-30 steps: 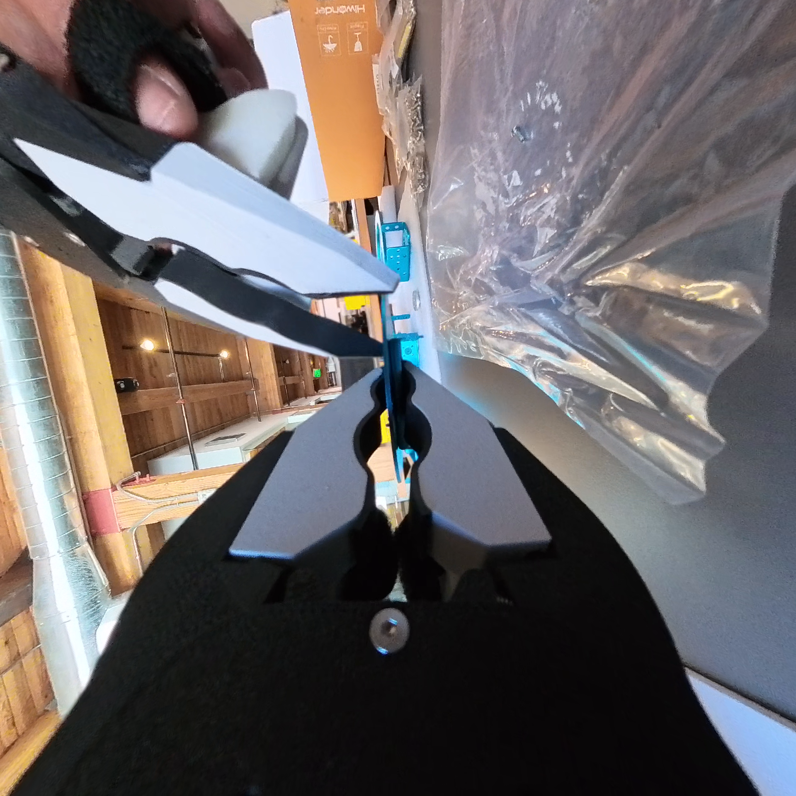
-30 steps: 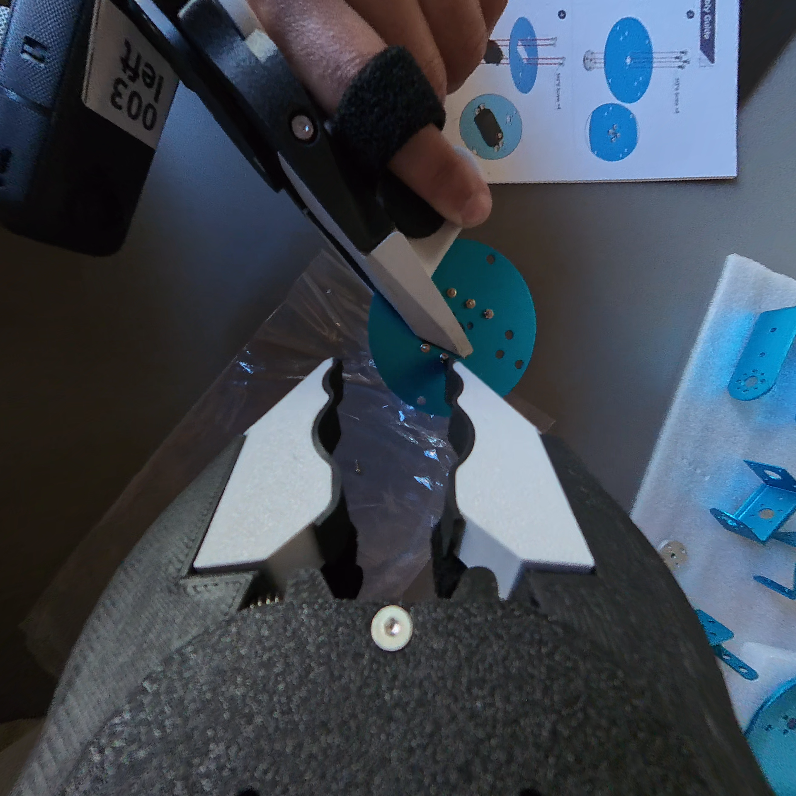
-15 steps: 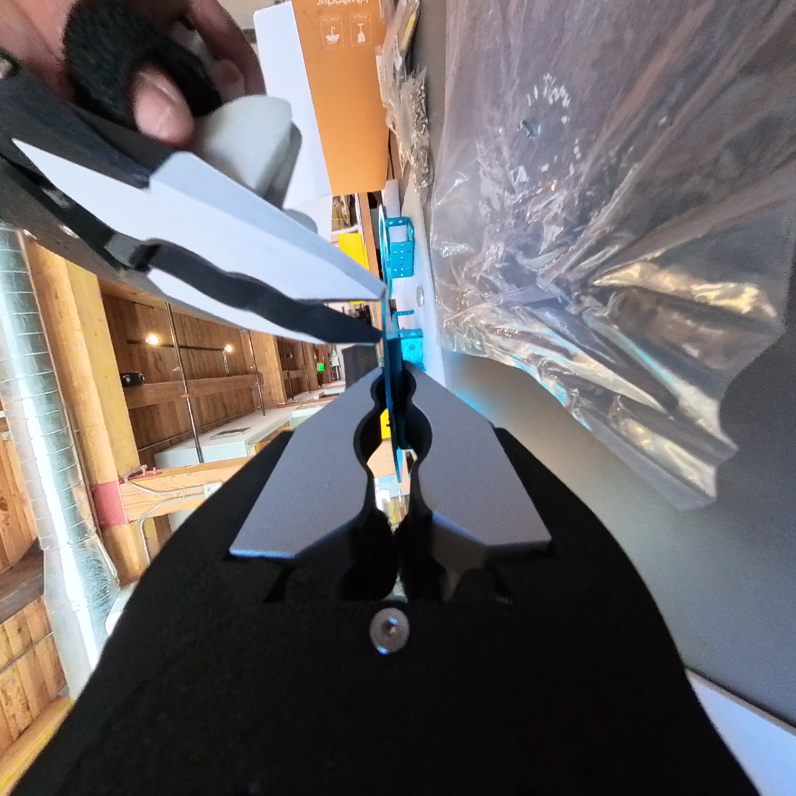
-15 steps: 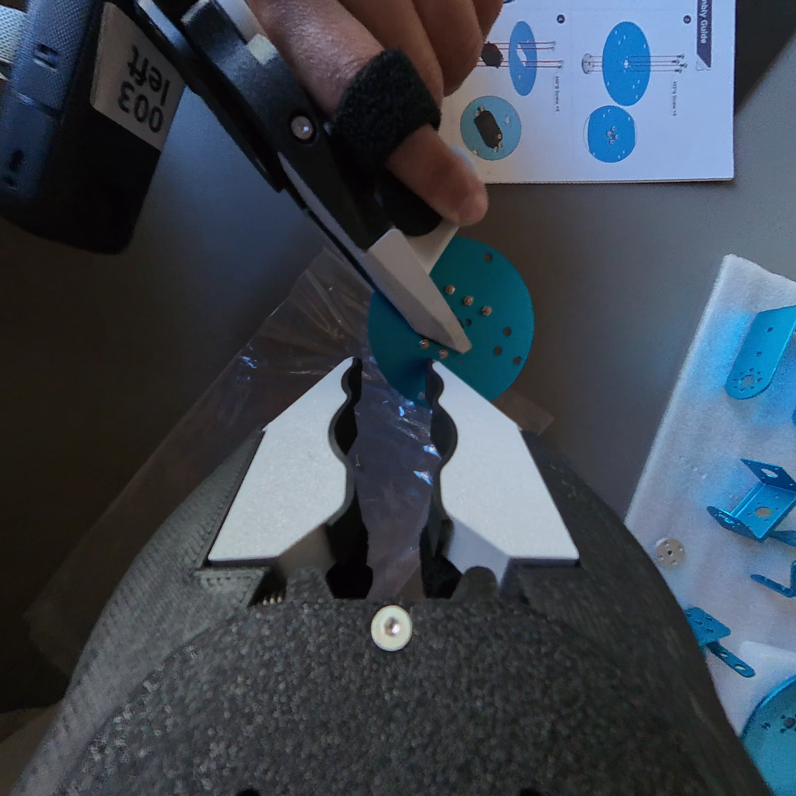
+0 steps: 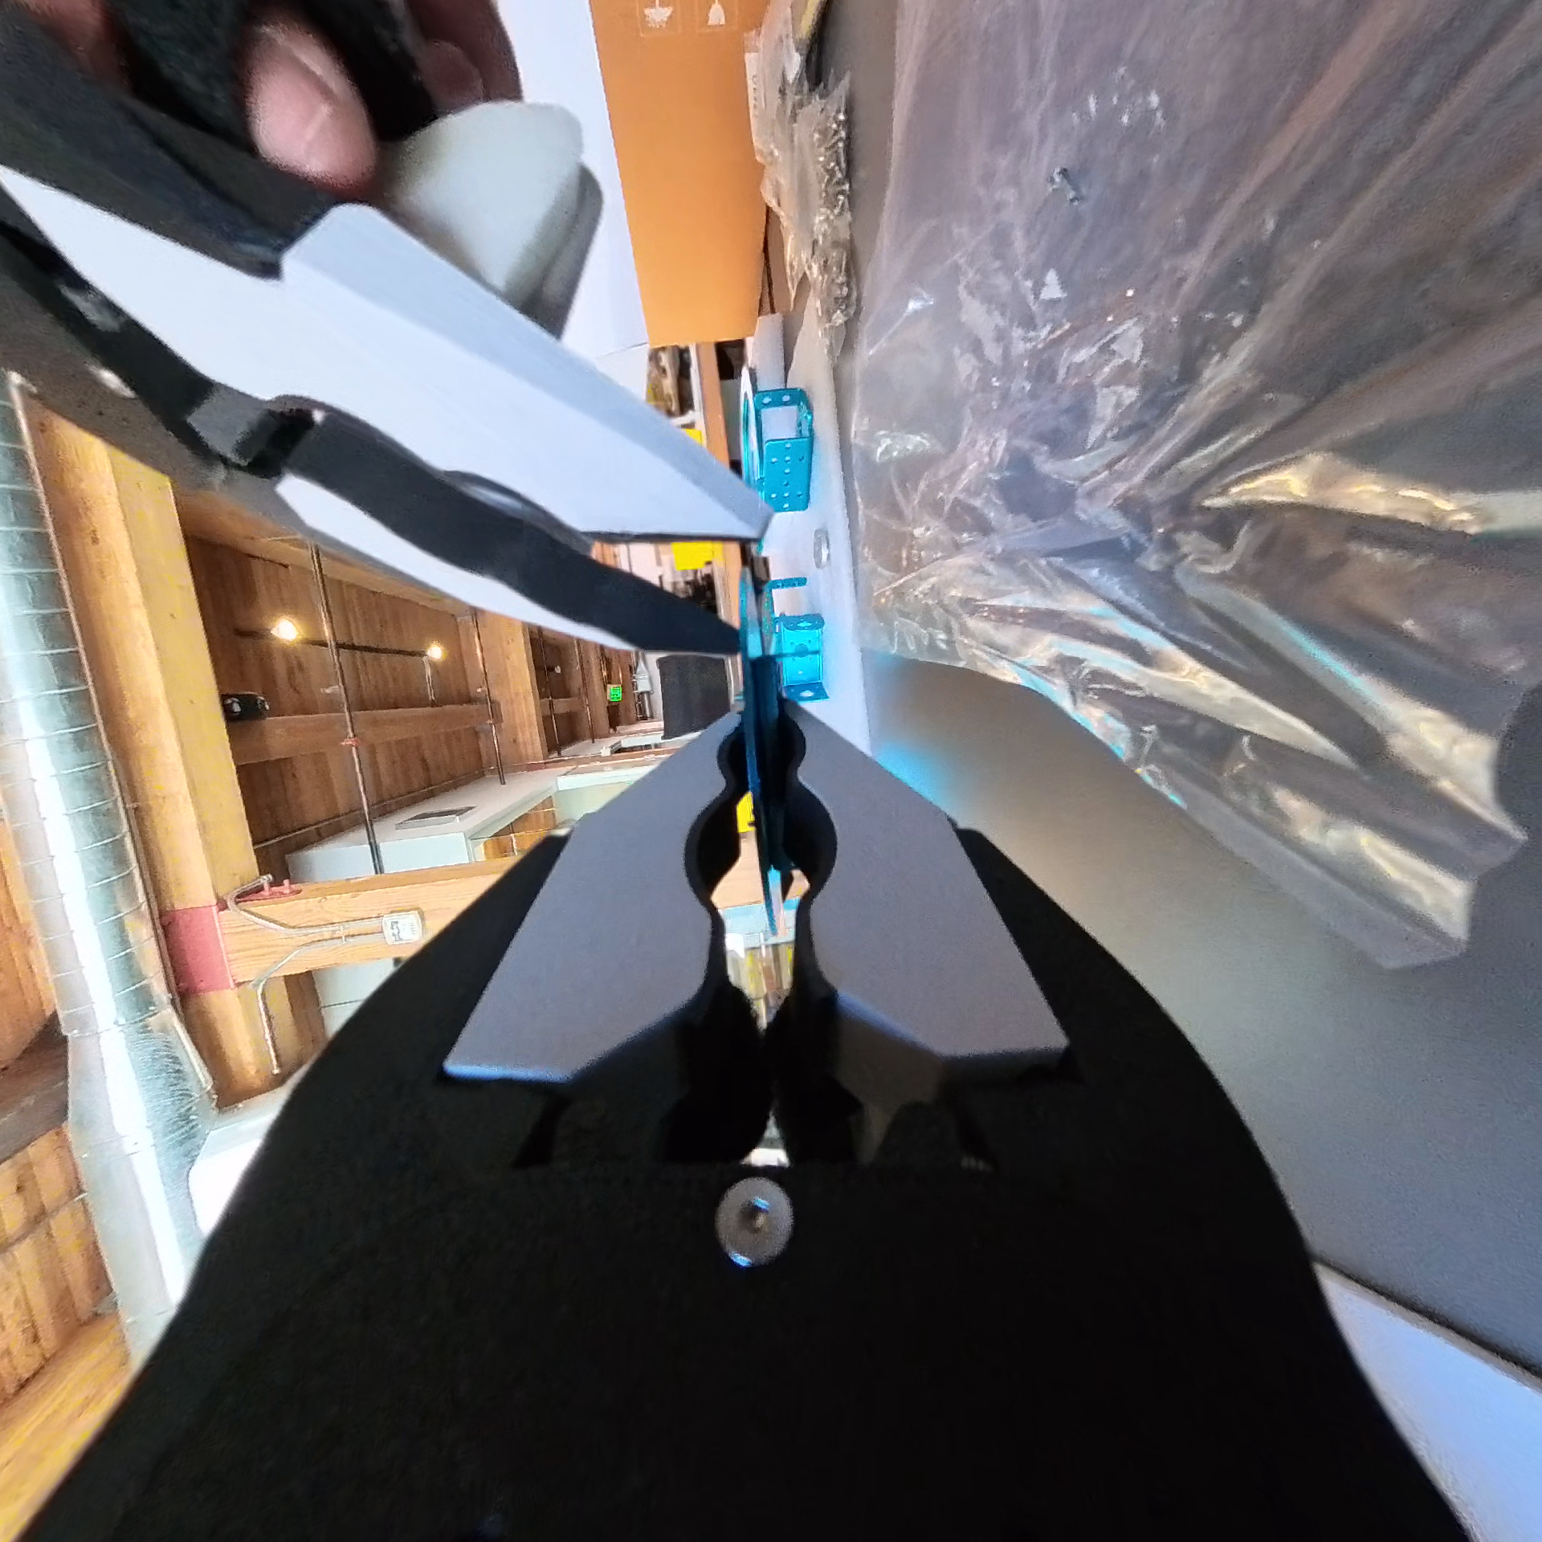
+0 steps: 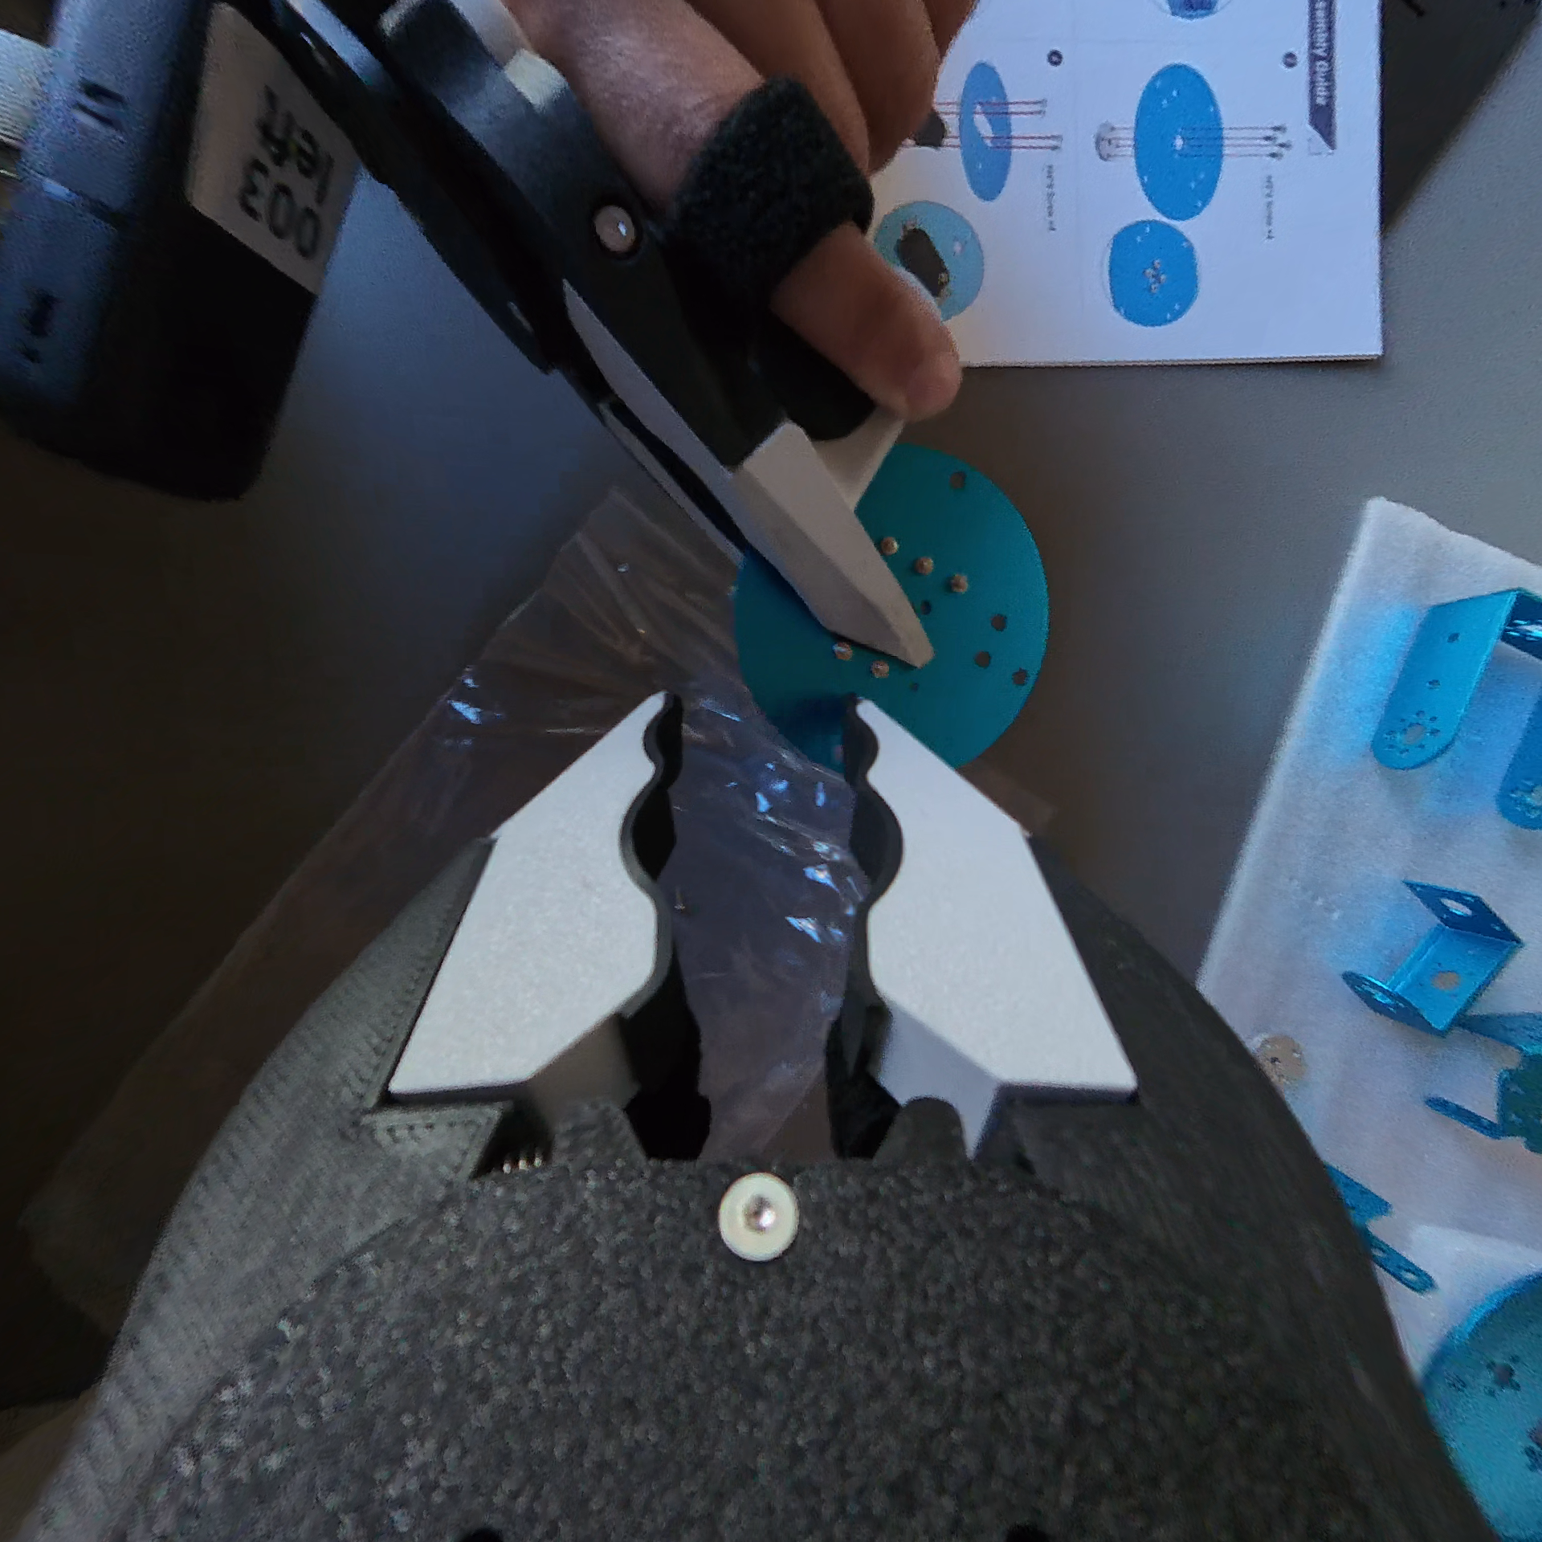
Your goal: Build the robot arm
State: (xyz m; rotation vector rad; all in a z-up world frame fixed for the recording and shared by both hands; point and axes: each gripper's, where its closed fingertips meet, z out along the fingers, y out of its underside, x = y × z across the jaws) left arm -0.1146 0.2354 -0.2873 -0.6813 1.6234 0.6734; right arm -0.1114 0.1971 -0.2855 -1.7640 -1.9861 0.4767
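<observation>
Left wrist view: left gripper (image 5: 763,726) clamped on blue disc (image 5: 761,801), seen edge-on and held clear of grey table (image 5: 1252,1043). Plastic bag (image 5: 1168,501) beyond. Orange box (image 5: 684,167), print unreadable. Risk, judged: the grip is on a thin plate, so a nudge from the other claw could pivot or drop the disc.

Right wrist view: right gripper (image 6: 763,709) narrowly parted, empty, one tip just beside the disc's rim, above the bag. Sticker (image 6: 259,200) on left gripper and instruction sheet (image 6: 1068,275) bear writing. Blue brackets (image 6: 1435,667) on white foam pad (image 6: 1302,876).
</observation>
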